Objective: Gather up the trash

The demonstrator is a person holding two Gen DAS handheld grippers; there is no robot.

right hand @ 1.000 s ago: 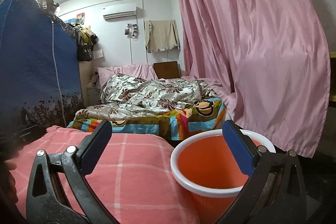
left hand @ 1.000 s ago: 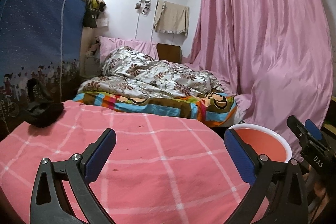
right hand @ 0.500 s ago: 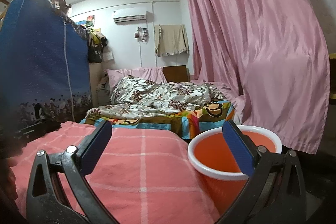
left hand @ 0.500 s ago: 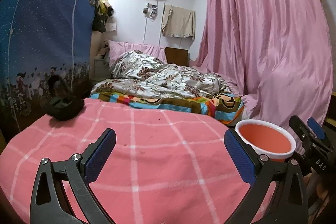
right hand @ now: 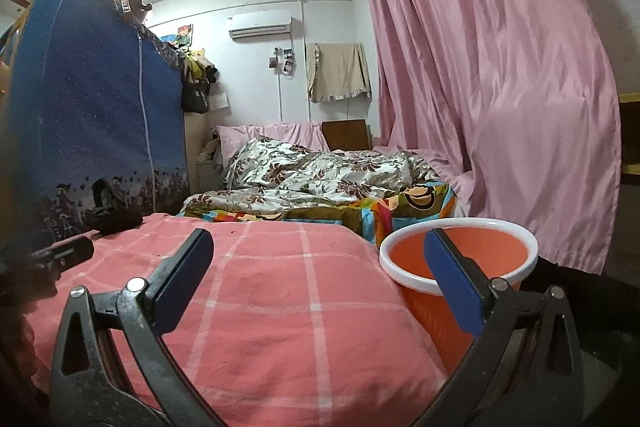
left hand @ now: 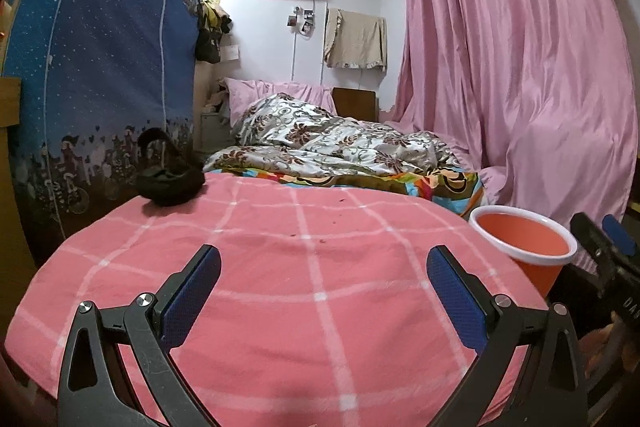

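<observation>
An orange bucket (left hand: 524, 251) with a white rim stands beside the right edge of a table under a pink checked cloth (left hand: 280, 267); the same orange bucket (right hand: 460, 263) fills the lower right of the right wrist view. My left gripper (left hand: 320, 291) hovers open above the cloth, with nothing between its blue pads. My right gripper (right hand: 316, 279) is open too, its right finger (right hand: 452, 283) in front of the bucket's rim. A few tiny dark specks (left hand: 320, 237) lie on the cloth. No larger piece of trash shows.
A black bag (left hand: 168, 179) sits on the table's far left corner. Behind it stands a blue fabric wardrobe (left hand: 100, 87). A bed with a patterned quilt (left hand: 328, 147) lies beyond the table. A pink curtain (left hand: 520, 87) hangs on the right.
Both views have drawn back and risen from the table. More pink cloth shows, and the bucket looks smaller and farther right in the left wrist view. Both grippers stayed open.
</observation>
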